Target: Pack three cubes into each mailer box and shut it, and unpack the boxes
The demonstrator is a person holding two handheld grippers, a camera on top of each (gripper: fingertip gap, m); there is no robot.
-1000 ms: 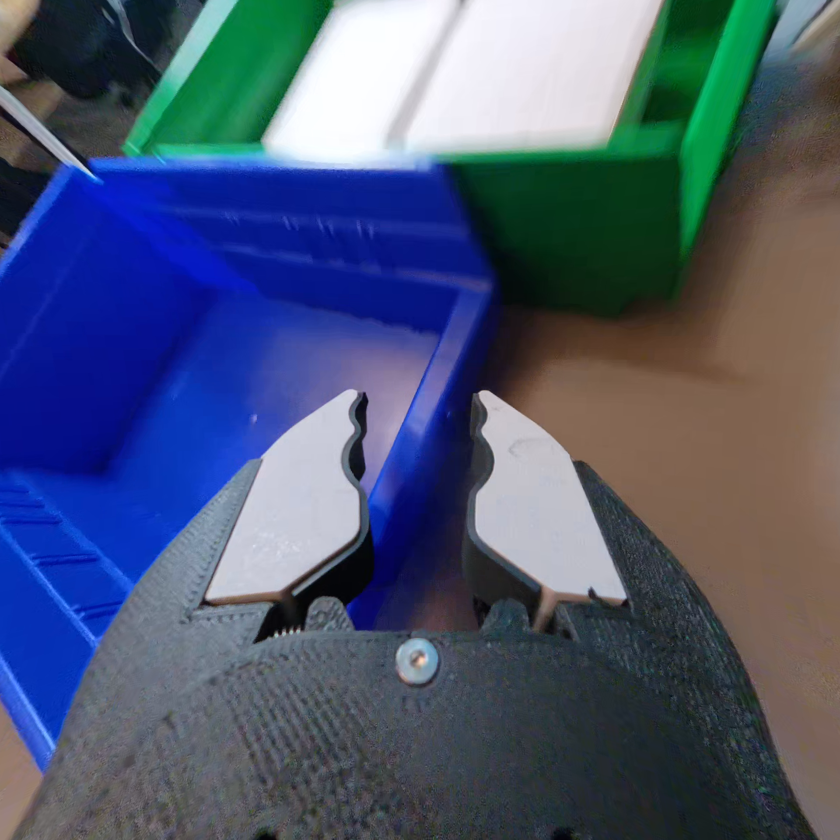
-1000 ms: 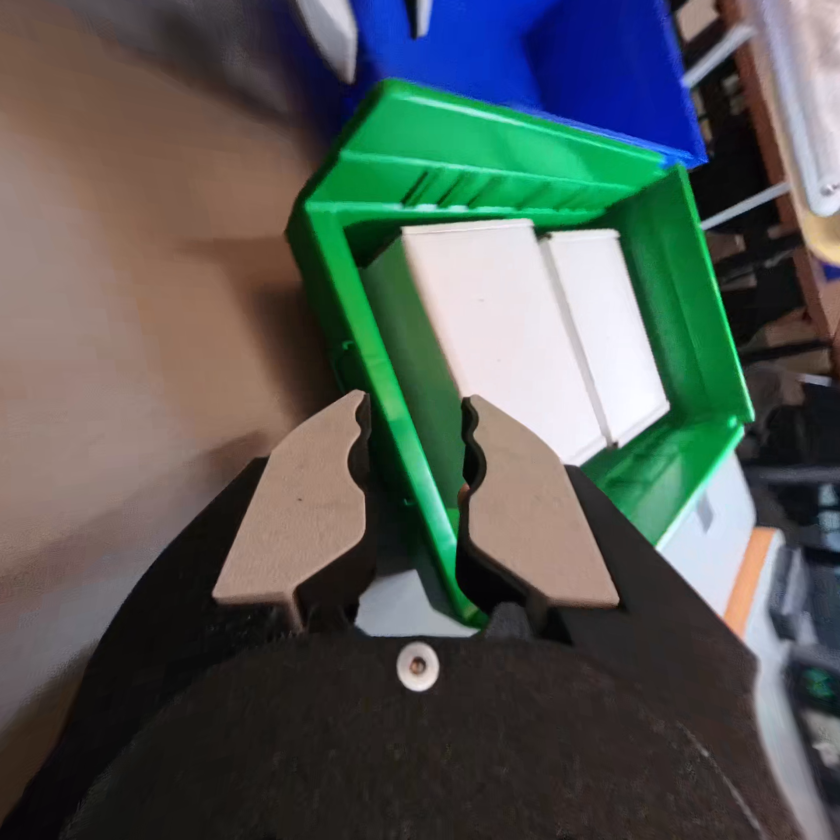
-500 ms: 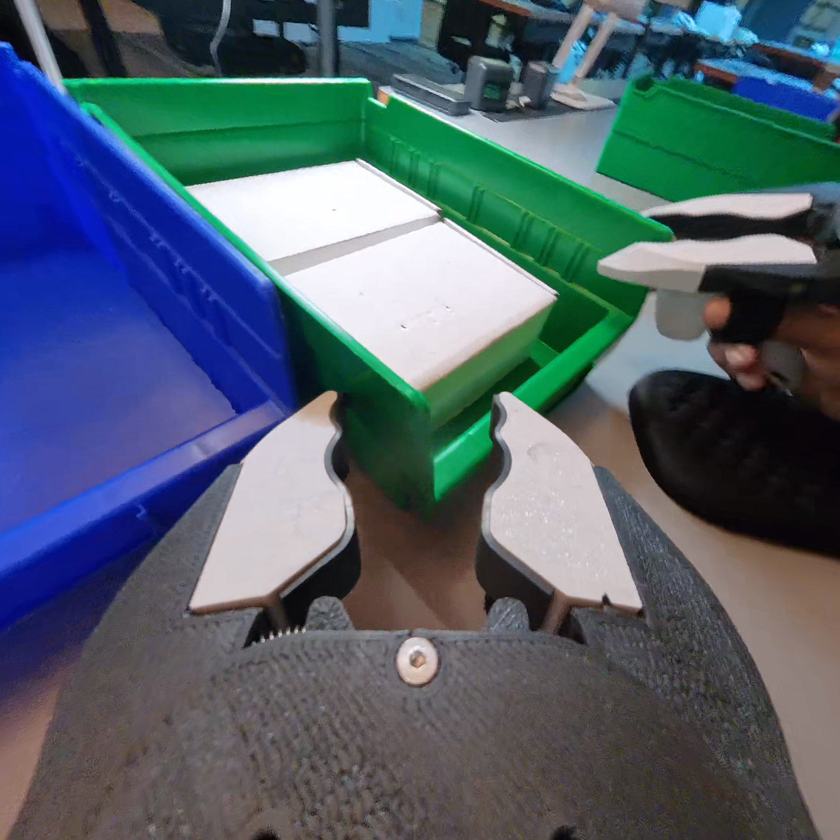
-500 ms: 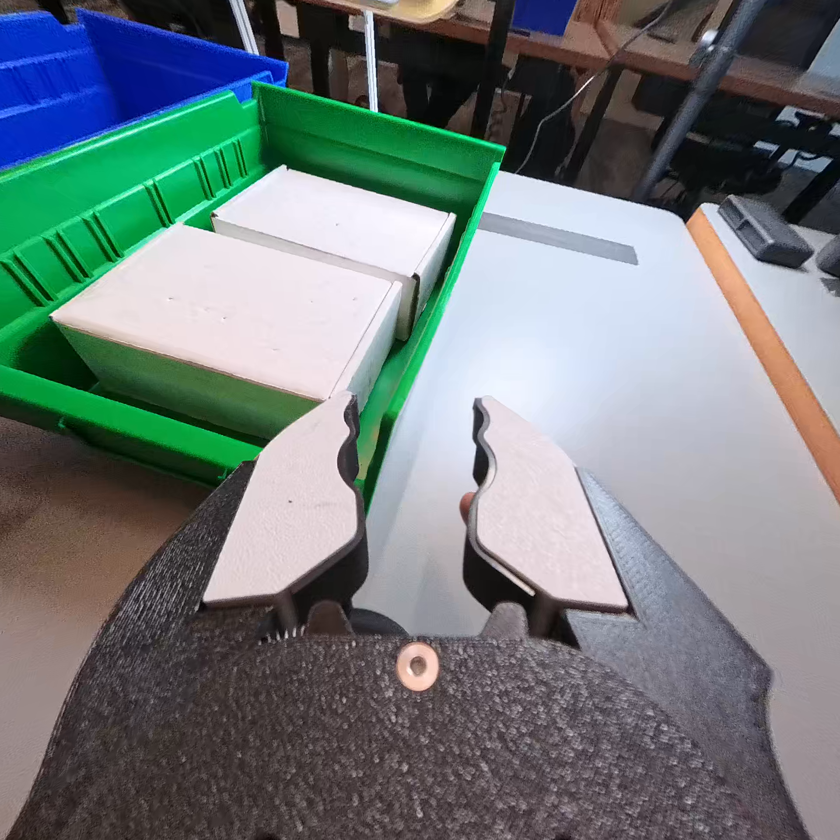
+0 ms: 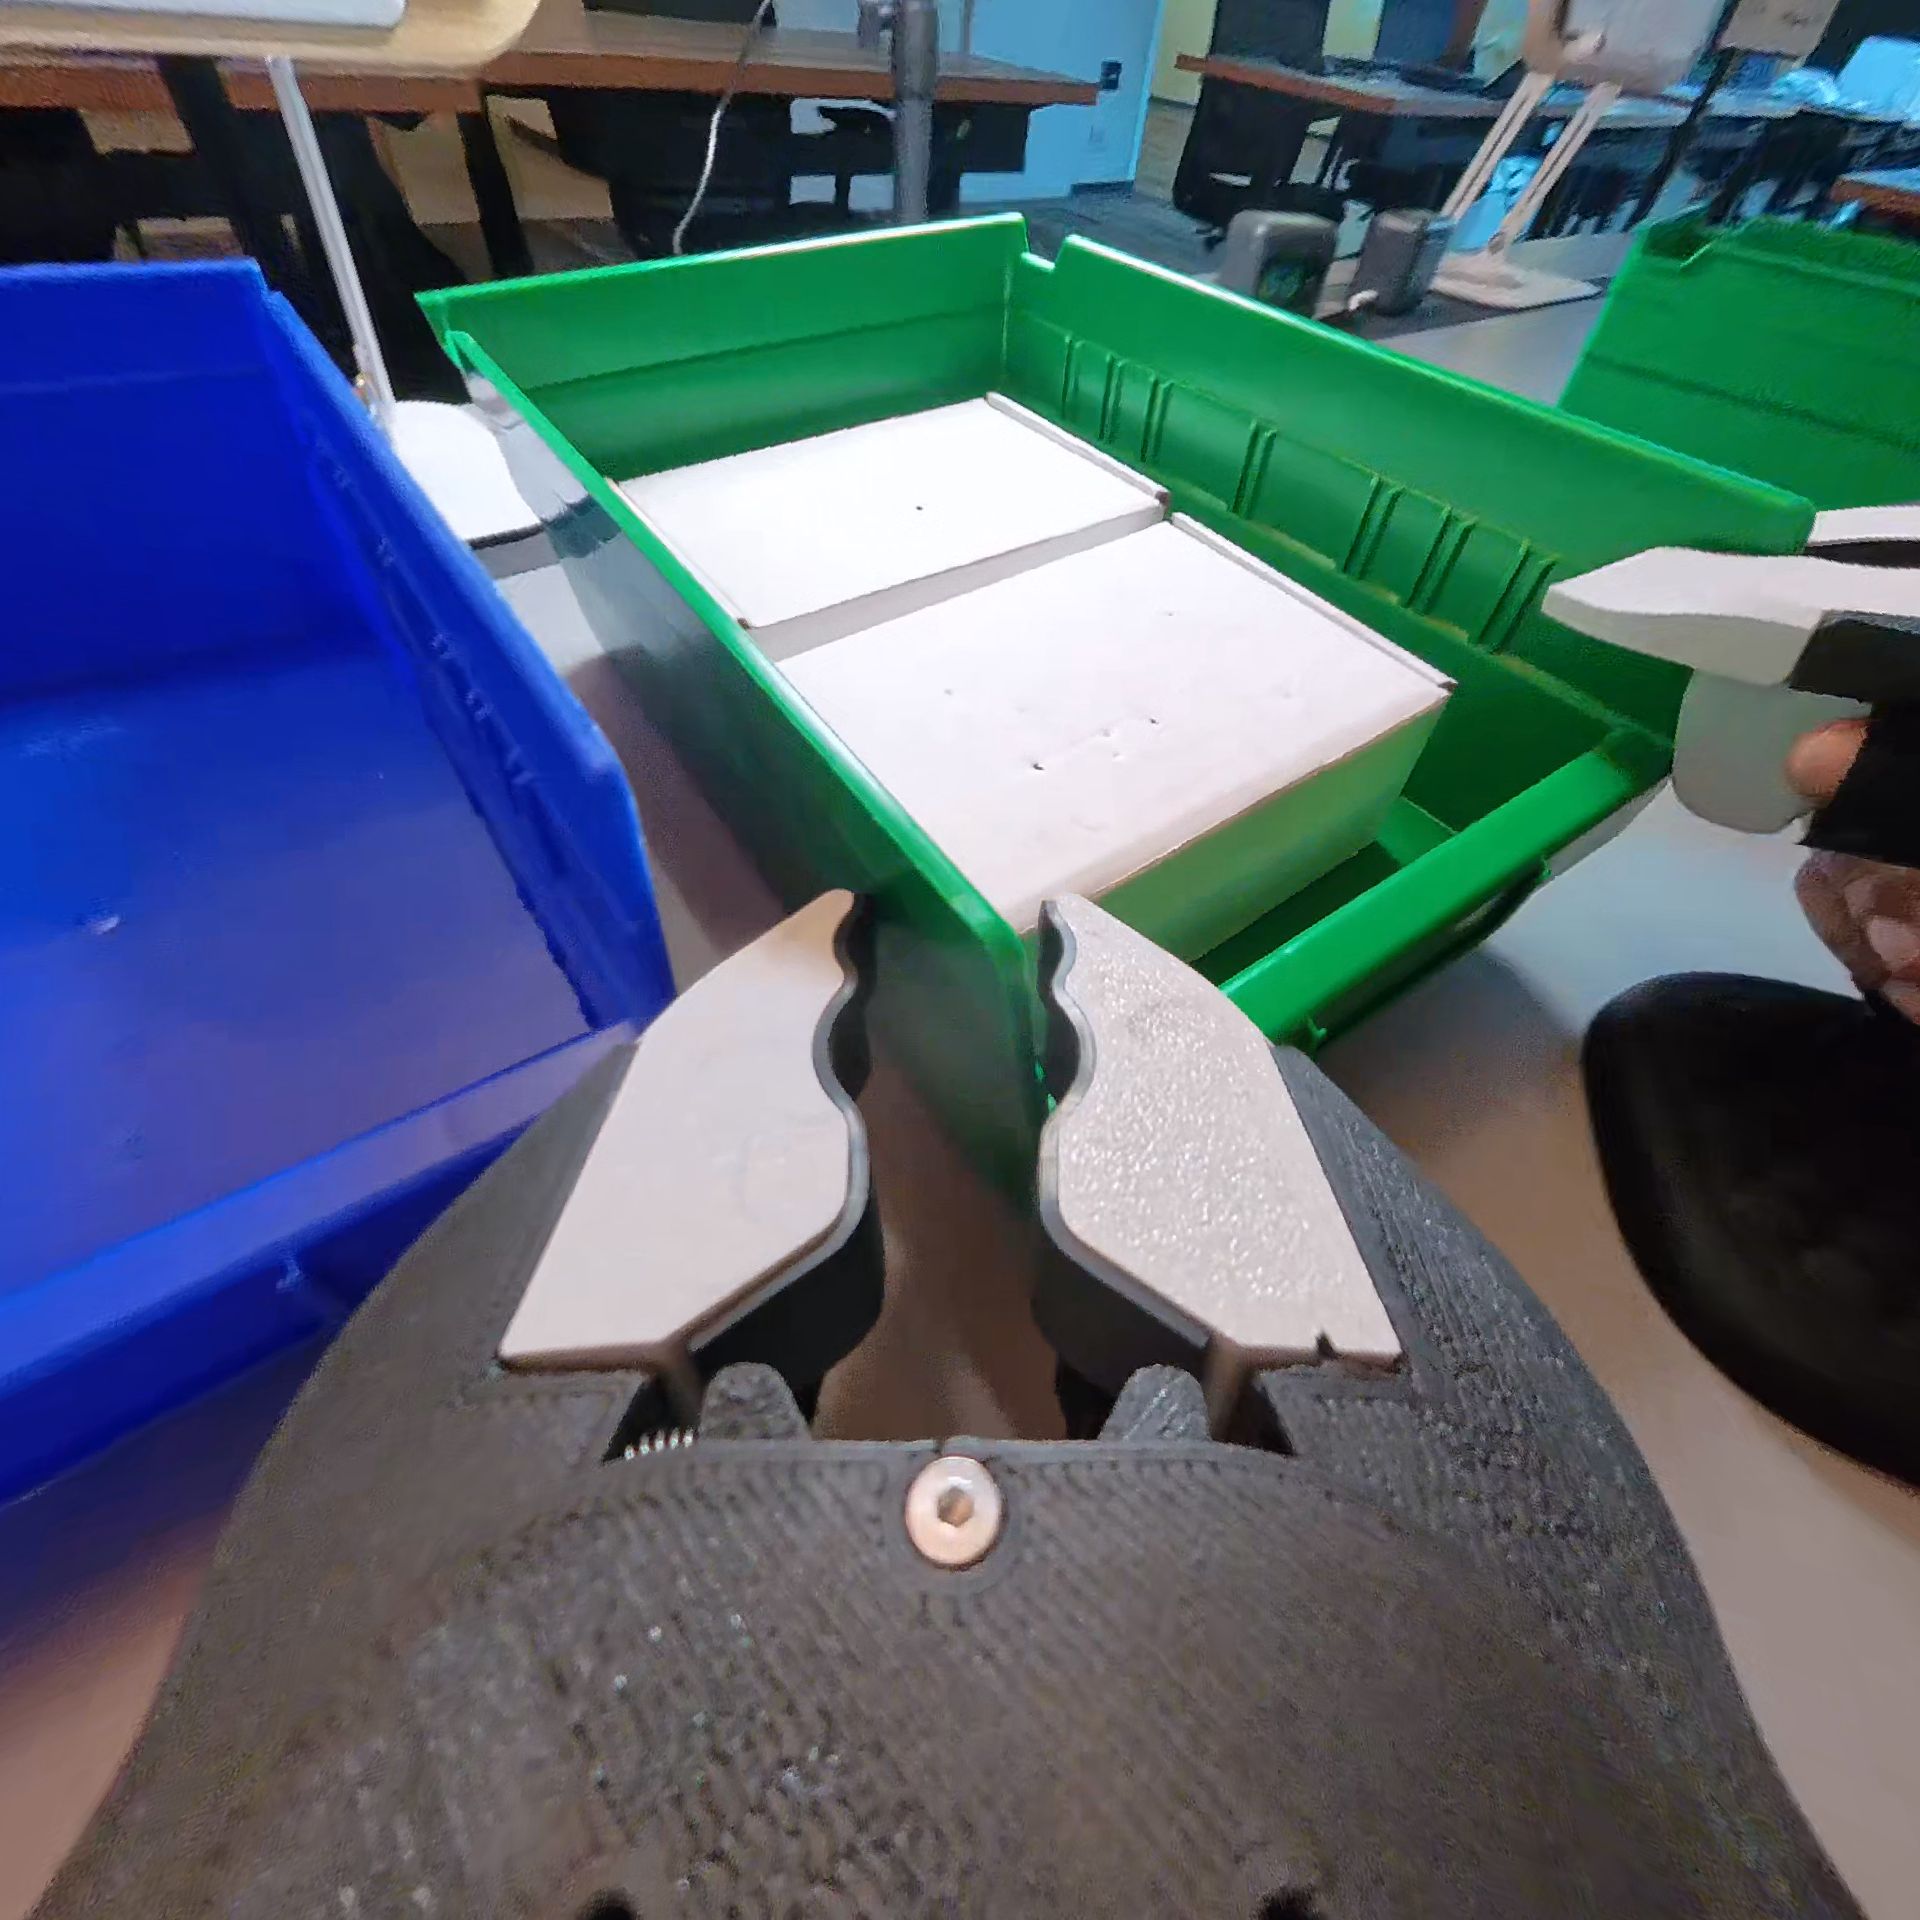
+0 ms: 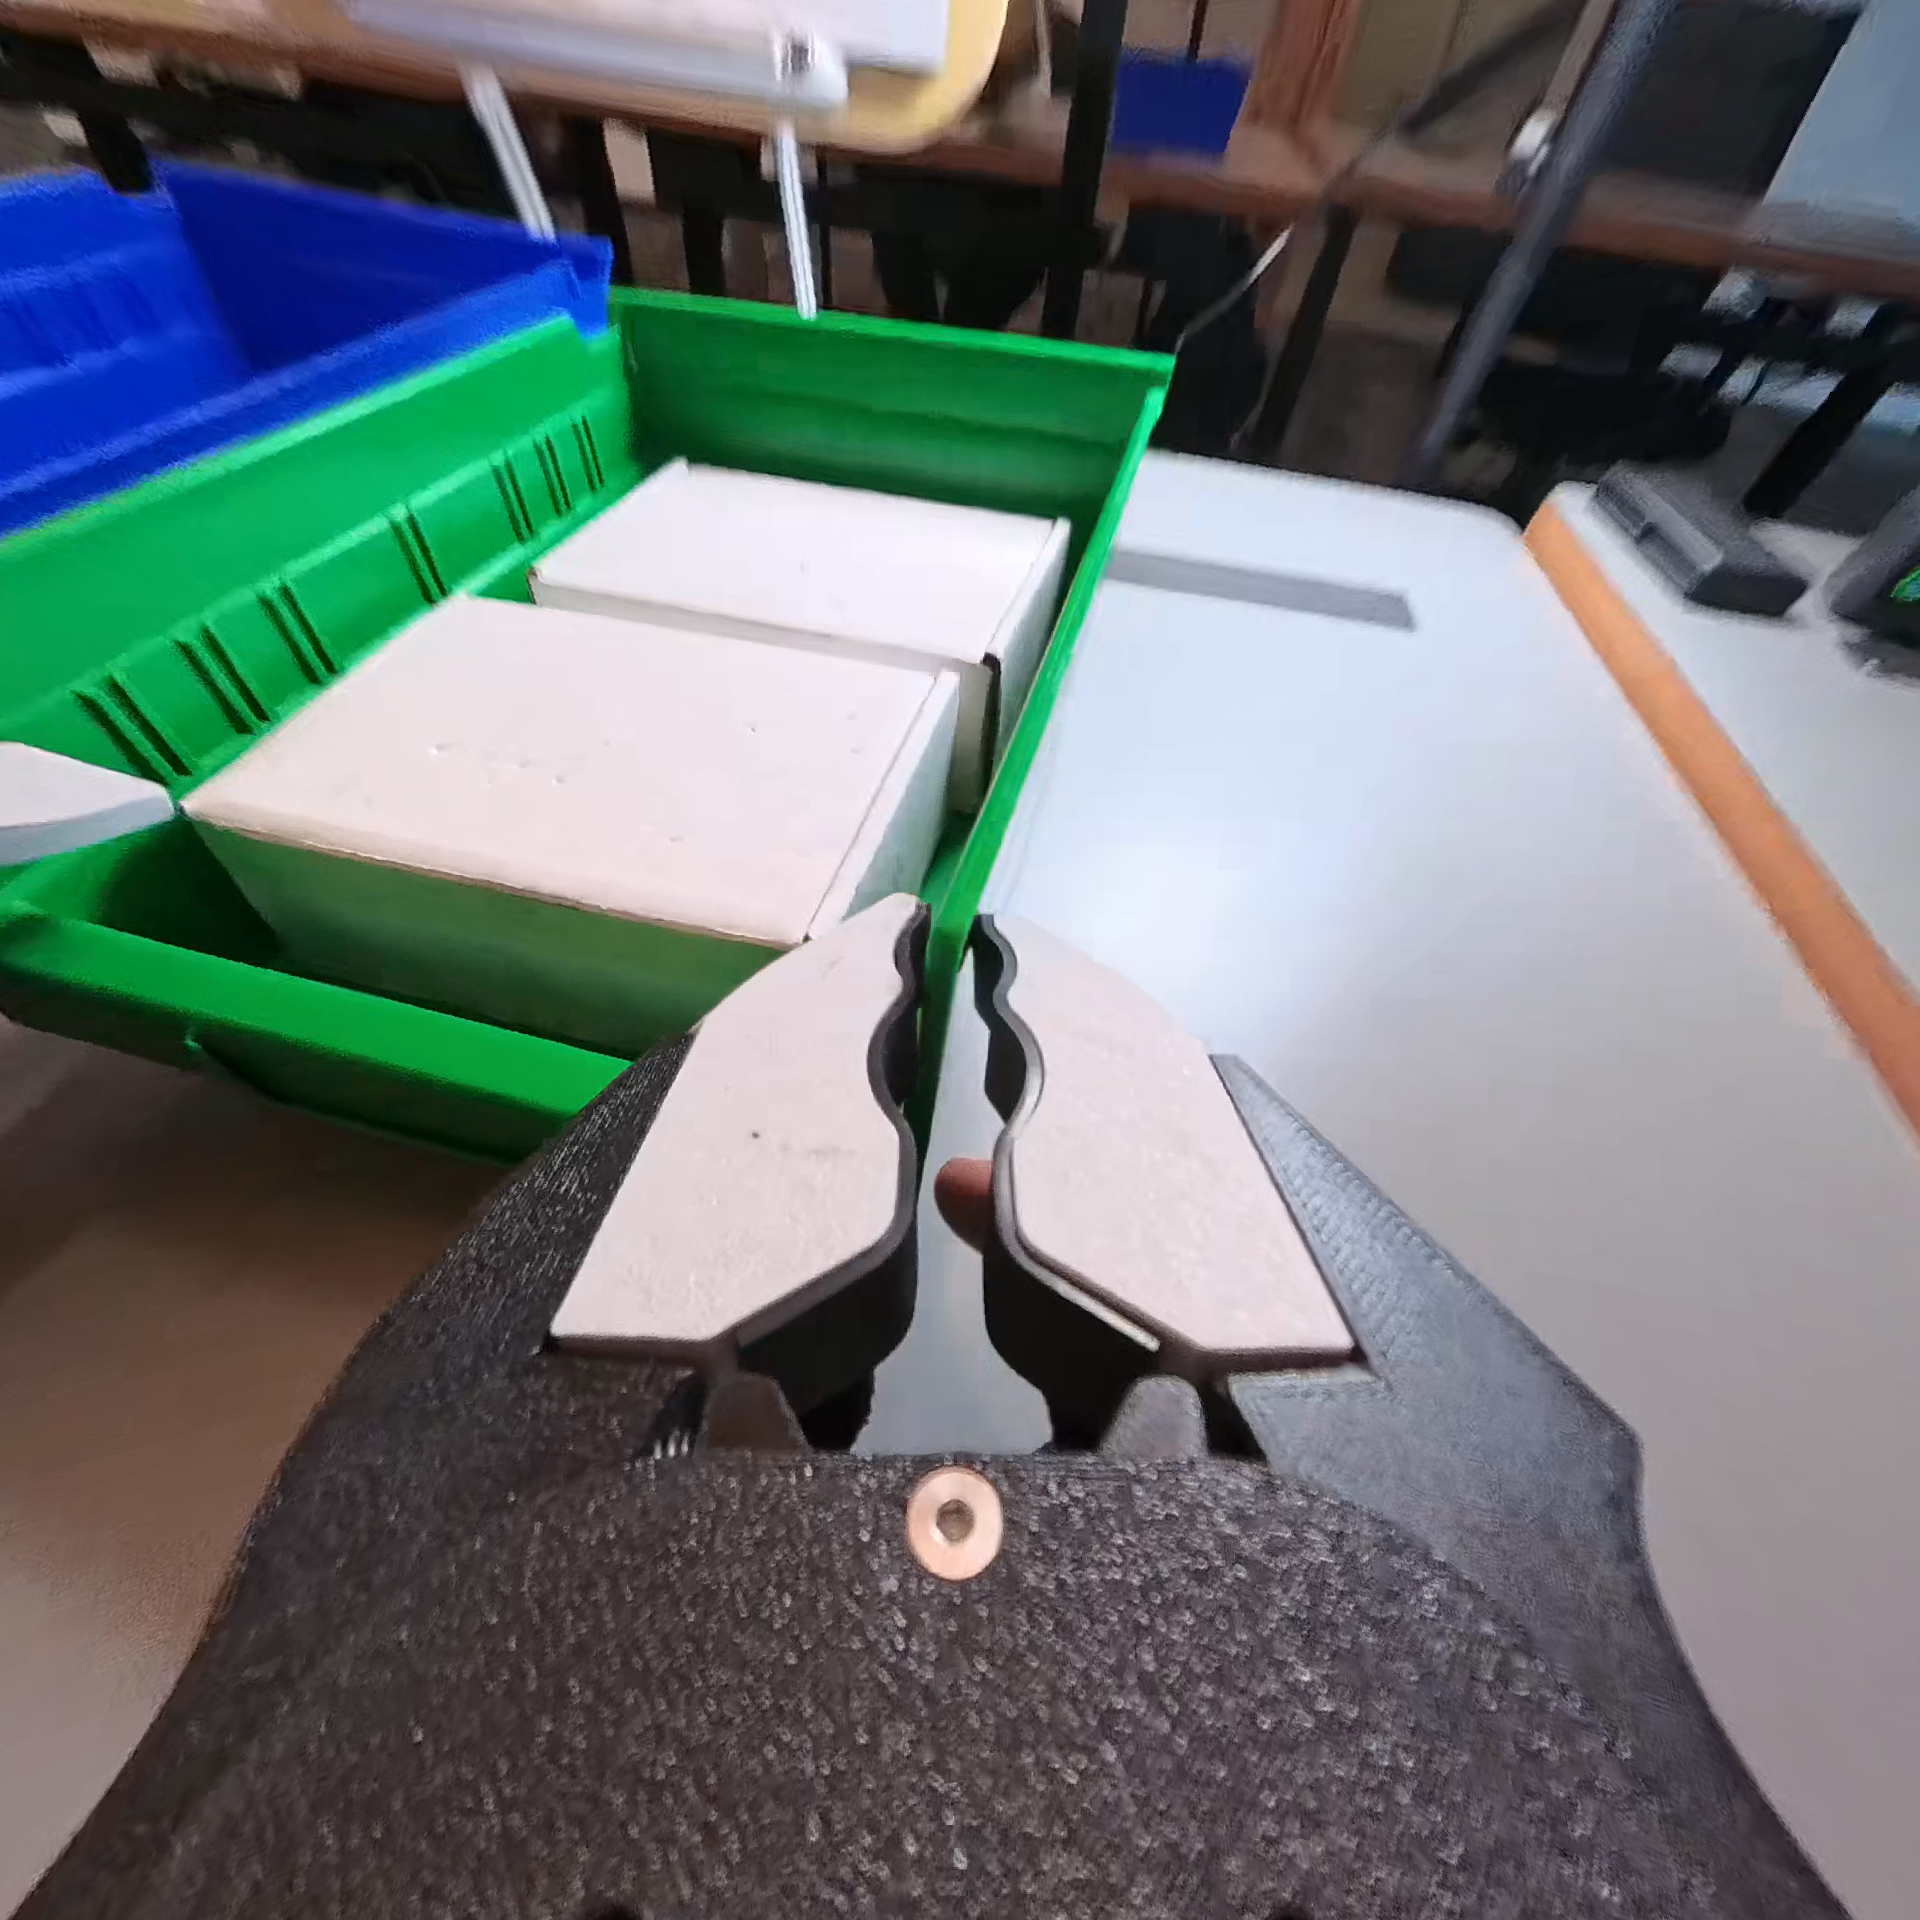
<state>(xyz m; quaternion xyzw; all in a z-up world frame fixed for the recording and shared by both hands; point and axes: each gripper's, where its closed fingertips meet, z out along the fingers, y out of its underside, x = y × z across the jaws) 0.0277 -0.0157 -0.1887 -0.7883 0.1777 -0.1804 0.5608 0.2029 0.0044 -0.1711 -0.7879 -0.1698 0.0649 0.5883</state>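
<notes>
Two shut white mailer boxes lie end to end in a green bin [image 5: 1299, 468], the near box [image 5: 1091, 717] and the far box [image 5: 883, 499]. My left gripper [image 5: 951, 925] is closed on the bin's near-left corner wall. My right gripper [image 6: 948, 920] is shut on the thin right wall of the bin [image 6: 312, 582], beside the near box [image 6: 582, 758] and the far box [image 6: 800, 561]. One right finger [image 5: 1683, 618] shows at the left view's right edge. A left fingertip [image 6: 73, 800] shows at the right view's left edge. No cubes are in view.
An empty blue bin [image 5: 260, 831] stands against the green bin's left side and also shows in the right wrist view [image 6: 260, 270]. A second green bin [image 5: 1766, 343] stands at the back right. The grey table [image 6: 1351, 831] has an orange edge [image 6: 1714, 790] on the right. The tips of one gripper are about 20 cm away from the tips of the other.
Both grippers came back to the green bin and narrowed their fingers, the left onto the near-left corner, the right onto the right wall. One second ago the left straddled the blue bin's wall.
</notes>
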